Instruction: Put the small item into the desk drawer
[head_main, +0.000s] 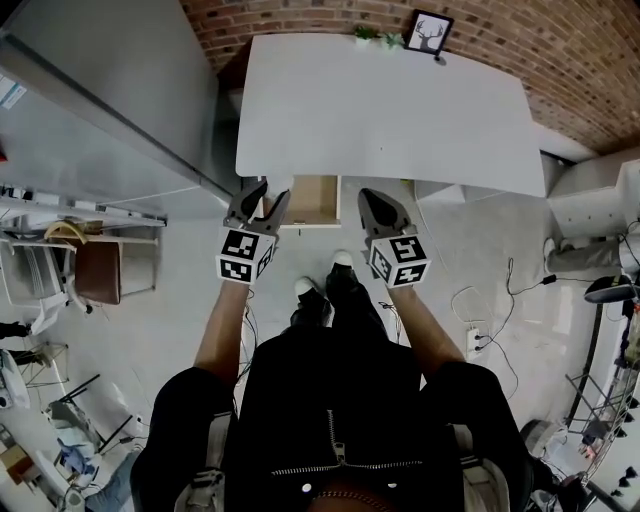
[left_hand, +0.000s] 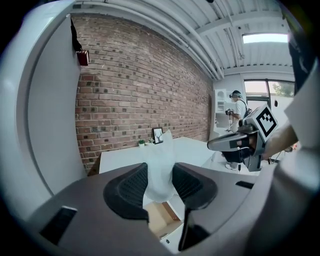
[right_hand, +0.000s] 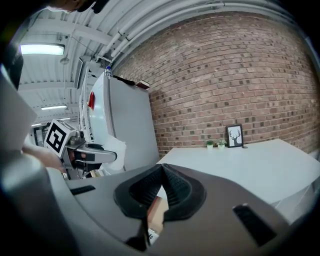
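My left gripper (head_main: 268, 196) is shut on a small white soft item (head_main: 277, 189), which stands up between the jaws in the left gripper view (left_hand: 160, 167). It hovers just left of the open wooden drawer (head_main: 313, 200) under the front edge of the white desk (head_main: 390, 110). The drawer's inside shows below the jaws (left_hand: 163, 219). My right gripper (head_main: 373, 196) is shut with nothing in it, at the drawer's right side. In the right gripper view the jaws (right_hand: 162, 188) meet over the drawer (right_hand: 156, 212), and the left gripper (right_hand: 102, 155) shows with the white item (right_hand: 118, 148).
A framed deer picture (head_main: 429, 32) and small potted plants (head_main: 367, 33) stand at the desk's far edge by the brick wall. A tall grey cabinet (head_main: 110, 90) flanks the desk on the left. Cables (head_main: 490, 330) lie on the floor at right. A second person (left_hand: 237, 107) stands far off.
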